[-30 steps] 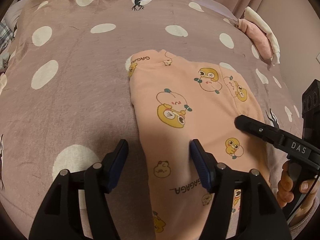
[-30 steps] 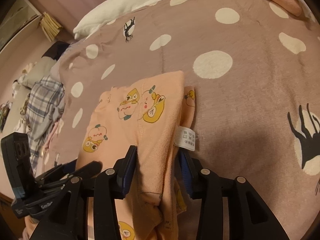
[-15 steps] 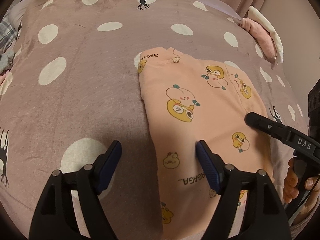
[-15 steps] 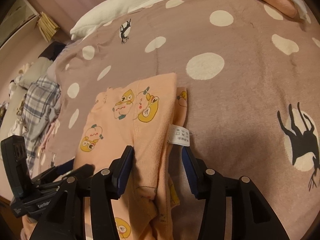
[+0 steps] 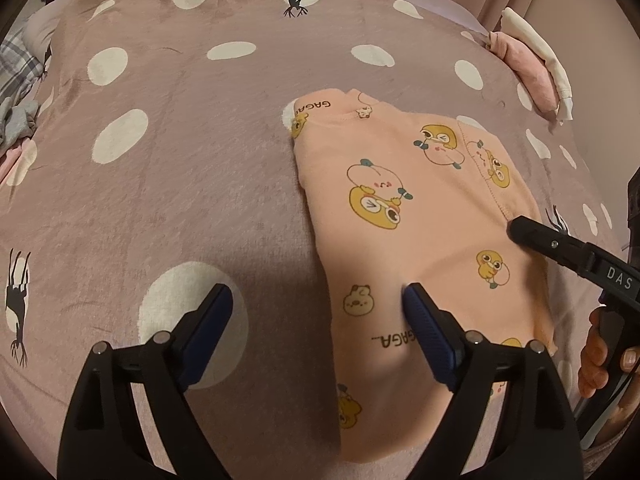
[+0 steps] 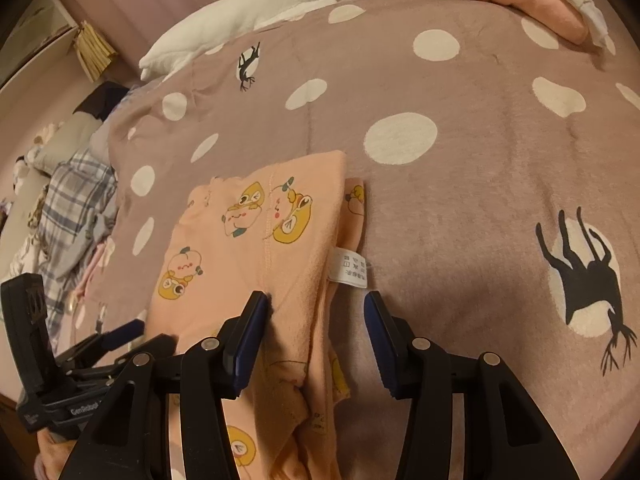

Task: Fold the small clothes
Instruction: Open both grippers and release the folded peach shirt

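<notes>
A small peach garment [image 5: 420,216] with yellow duck prints lies folded lengthwise on the mauve polka-dot blanket [image 5: 180,160]. My left gripper [image 5: 318,316] is open and straddles the garment's left edge, holding nothing. My right gripper [image 6: 316,320] is open over the garment's right edge [image 6: 296,260], just short of the white care label [image 6: 351,267]. The right gripper also shows in the left wrist view [image 5: 560,248], over the garment's right side. The left gripper shows at the lower left of the right wrist view [image 6: 120,336].
A white goose plush [image 6: 280,4] lies at the far edge of the bed. Folded pink and white clothes [image 5: 528,68] sit at the far right. A plaid cloth and loose clothes [image 6: 68,216] are piled at the left.
Both grippers have opened wider and drawn back a little. The right gripper has let go of the garment's right edge, which now lies flat.
</notes>
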`<state>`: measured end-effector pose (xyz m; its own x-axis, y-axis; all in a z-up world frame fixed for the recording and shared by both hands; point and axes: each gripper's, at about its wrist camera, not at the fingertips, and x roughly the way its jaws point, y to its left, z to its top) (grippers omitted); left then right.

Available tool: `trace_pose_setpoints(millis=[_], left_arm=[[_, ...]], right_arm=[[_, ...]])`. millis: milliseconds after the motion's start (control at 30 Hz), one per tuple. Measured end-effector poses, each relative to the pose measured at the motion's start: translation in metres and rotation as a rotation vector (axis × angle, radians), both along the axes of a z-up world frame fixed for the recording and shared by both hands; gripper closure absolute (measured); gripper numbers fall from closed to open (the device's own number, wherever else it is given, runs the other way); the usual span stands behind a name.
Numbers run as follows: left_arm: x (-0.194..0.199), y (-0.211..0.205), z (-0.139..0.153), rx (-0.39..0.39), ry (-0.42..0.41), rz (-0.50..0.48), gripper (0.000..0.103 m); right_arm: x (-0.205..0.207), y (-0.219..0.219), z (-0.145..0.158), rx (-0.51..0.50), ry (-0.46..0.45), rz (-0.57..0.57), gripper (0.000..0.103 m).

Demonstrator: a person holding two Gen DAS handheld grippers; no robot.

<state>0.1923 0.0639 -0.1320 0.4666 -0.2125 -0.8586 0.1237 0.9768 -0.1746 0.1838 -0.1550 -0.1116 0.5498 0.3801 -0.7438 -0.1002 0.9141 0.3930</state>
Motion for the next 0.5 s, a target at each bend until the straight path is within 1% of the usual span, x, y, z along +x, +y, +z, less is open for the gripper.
trace_pose_setpoints(millis=[167, 500], left_arm=[[-0.003, 0.0, -0.001, 0.014, 0.006, 0.009, 0.01], [-0.011, 0.001, -0.002, 0.028, 0.016, 0.02, 0.006]], right_arm=[[-0.005, 0.001, 0.003, -0.007, -0.012, 0.0, 0.054], [-0.014, -0.001, 0.004, -0.003, -0.018, 0.006, 0.052]])
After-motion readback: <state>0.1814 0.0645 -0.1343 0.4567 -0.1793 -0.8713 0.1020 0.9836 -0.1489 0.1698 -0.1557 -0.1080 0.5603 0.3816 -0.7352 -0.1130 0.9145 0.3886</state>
